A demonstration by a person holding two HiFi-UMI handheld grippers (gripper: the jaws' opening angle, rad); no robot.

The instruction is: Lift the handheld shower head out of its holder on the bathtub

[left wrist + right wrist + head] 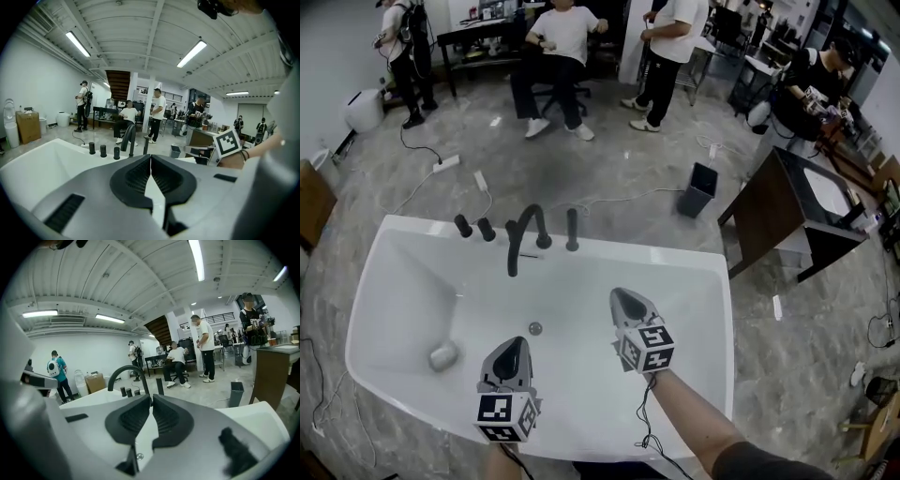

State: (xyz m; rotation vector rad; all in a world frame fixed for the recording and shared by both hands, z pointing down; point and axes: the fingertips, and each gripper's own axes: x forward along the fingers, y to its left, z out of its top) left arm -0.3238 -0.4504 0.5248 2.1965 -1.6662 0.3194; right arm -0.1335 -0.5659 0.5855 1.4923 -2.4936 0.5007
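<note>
The white bathtub [656, 249] fills most of the floor in front of me, and both tongs hang over its near end, well apart from the black fittings on the far rim. The left gripper [517, 341] has its two jaws pressed together at the tips, nothing between them and touching nothing. The right gripper [620, 294], a little farther in over the basin, is likewise squeezed closed and empty. There are two grippers, each with one marker cube behind its jaws. Beyond the tub I count four people [558, 37]: one seated, two standing and one at a bench on the right. One black bin [698, 190] stands on the floor past the rim. On the far rim rises one arched spout [515, 251]. Just right of it the one handheld shower head [572, 230] stands upright in its holder. Left of the spout sit three short knobs [103, 150] in a row
</note>
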